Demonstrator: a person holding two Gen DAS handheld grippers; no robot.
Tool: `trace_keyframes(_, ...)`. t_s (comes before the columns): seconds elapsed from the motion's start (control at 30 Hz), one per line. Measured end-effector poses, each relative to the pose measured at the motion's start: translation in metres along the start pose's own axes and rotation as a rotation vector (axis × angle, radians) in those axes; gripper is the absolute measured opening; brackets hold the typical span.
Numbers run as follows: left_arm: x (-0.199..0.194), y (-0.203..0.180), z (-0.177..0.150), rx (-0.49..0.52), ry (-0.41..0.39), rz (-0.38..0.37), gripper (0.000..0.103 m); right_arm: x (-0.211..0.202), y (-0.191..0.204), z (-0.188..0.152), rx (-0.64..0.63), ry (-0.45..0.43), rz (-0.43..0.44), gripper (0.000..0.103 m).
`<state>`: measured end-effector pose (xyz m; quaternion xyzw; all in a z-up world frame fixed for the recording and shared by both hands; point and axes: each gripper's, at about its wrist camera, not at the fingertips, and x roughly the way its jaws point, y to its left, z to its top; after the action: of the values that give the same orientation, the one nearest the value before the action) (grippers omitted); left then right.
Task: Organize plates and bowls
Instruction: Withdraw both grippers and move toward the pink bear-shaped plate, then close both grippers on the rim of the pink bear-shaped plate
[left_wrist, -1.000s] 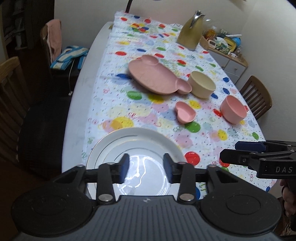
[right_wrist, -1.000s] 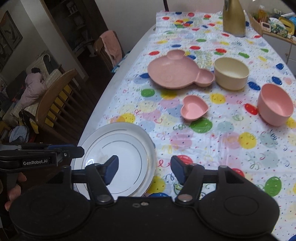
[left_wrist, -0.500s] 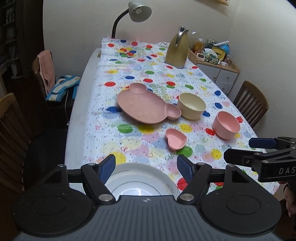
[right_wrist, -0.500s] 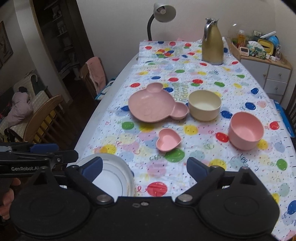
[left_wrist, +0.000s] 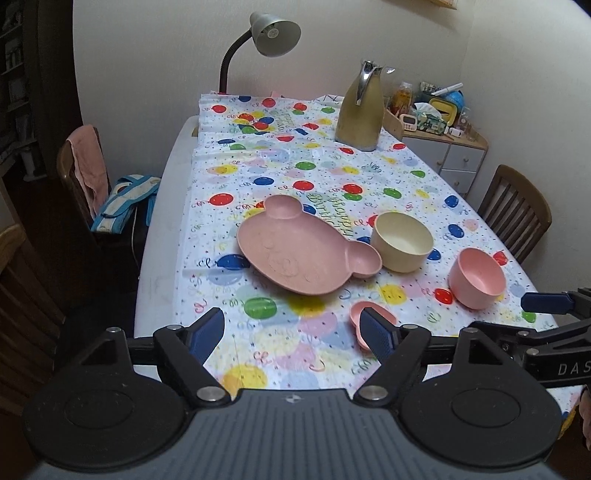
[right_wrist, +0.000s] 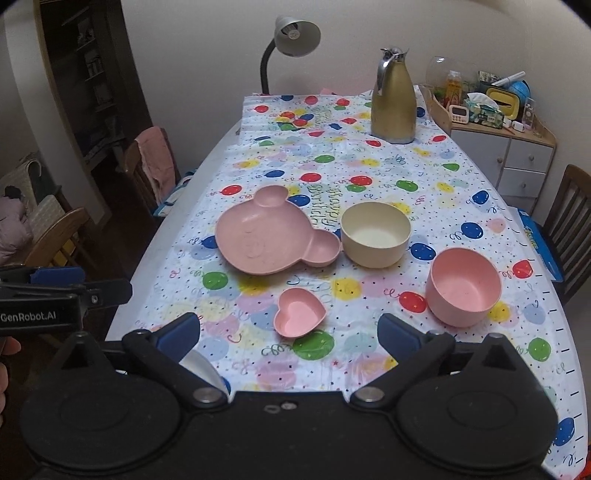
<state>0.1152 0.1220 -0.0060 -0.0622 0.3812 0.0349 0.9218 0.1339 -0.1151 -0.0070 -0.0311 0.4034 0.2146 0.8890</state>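
Balloon tablecloth (right_wrist: 369, 166): bear plate (right_wrist: 258, 240), bowls; both grippers' jaws just opened wide, empty.

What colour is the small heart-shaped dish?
Pink; the heart-shaped dish shows best in the right wrist view.

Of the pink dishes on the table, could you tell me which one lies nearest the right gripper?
The small heart-shaped pink dish, just ahead of the open right gripper; the bear-shaped plate and round pink bowl sit farther off.
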Motion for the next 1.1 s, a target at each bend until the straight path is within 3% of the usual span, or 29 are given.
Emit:
trace_keyframes(0.67,0.151,0.035,0.077,-0.002,0.114,0.062,0.080,0.122,-0.032,0.046,0.151,0.137,-0.026,0.100)
trace_keyframes(1.1,0.252,0.066,0.113,-0.093,0.209,0.048,0.080,0.197,-0.039,0.060,0.269,0.254,0.041,0.084)
